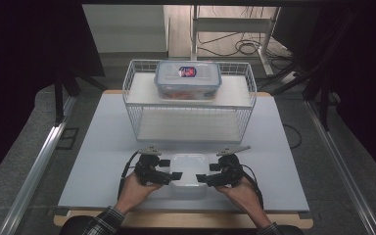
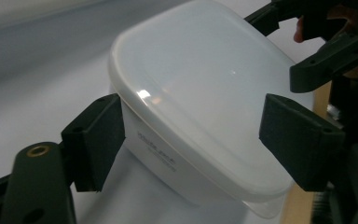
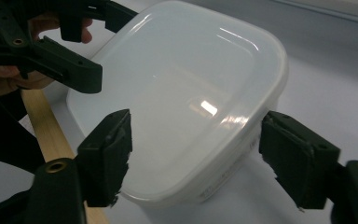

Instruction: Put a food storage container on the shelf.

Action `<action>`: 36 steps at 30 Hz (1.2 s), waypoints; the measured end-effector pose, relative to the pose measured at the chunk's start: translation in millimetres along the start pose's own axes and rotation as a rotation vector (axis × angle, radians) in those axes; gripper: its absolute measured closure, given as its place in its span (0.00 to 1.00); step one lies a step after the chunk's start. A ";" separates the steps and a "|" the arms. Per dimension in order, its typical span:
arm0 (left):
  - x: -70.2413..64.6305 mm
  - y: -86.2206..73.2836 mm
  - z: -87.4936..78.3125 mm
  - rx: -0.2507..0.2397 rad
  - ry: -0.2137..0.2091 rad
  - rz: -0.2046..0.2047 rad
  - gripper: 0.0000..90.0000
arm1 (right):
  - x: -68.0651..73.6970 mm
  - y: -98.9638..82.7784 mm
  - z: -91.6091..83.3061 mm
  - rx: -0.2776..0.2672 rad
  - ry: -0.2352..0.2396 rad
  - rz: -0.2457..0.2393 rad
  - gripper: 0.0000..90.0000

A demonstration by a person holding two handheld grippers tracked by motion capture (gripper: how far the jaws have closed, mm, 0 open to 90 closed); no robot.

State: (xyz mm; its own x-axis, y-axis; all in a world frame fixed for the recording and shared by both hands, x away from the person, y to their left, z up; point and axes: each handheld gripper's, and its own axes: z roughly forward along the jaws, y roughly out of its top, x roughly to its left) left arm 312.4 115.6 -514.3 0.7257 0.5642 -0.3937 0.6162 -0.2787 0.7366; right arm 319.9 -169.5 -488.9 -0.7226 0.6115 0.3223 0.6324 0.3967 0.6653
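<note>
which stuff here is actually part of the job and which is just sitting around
In the job:
- white lidded container
- left gripper, jaws around its left end
- right gripper, jaws around its right end

Lying about:
- wire rack
- clear clip-lid box on the rack's top shelf

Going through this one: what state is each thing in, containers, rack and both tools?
White container: lid on, upright on table, between both tools.
Clear container: lid clipped shut, on wire rack's top shelf.
Wire rack: upright, lower shelf bare.
Left tool: open, straddling the white container's side.
Right tool: open, straddling the opposite side.
</note>
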 end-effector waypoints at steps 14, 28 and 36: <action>-14.2 -6.1 -22.2 -0.092 0.059 -0.077 0.73 | -0.7 -3.1 -24.3 -0.063 -0.026 0.126 0.75; -15.4 -8.1 -28.3 -0.139 0.066 -0.122 0.88 | 3.6 -6.5 -28.0 -0.138 -0.070 0.102 0.87; -17.5 -6.1 -31.3 -0.148 0.089 -0.101 0.88 | 6.9 -5.7 -28.2 -0.166 -0.084 0.067 0.87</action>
State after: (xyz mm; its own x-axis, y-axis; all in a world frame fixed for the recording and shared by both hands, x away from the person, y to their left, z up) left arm 286.4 131.7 -494.7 0.6286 0.6519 -0.4241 0.6279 -0.1036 0.7714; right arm 303.5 -186.8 -471.5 -0.6507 0.6901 0.3168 0.6182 0.2393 0.7487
